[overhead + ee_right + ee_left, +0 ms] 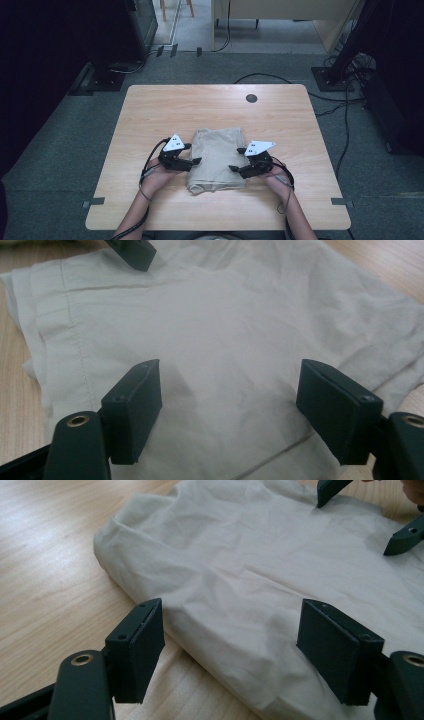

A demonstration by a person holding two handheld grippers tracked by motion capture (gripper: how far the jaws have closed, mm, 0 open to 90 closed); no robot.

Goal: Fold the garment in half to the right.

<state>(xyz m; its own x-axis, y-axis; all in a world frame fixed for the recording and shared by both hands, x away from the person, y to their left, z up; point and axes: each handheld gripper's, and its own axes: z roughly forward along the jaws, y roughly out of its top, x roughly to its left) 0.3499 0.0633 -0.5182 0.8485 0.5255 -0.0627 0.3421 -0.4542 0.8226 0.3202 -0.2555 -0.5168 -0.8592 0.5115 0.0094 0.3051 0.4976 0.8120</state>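
Both hand-held grippers, left and right, are hovering jaws apart beside the folded cloth | risk: pinching only the top layer, unfolding it on the tabletop.

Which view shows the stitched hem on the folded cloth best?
The right gripper view: the stitched hem runs down the folded cloth in plain sight. The left gripper view gives creased fabric, the high view a small beige bundle.

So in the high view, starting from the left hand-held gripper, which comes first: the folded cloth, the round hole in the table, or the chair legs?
1. Folded cloth, right beside the left hand-held gripper.
2. Round hole, near the table's far edge.
3. Chair legs, on the floor beyond.
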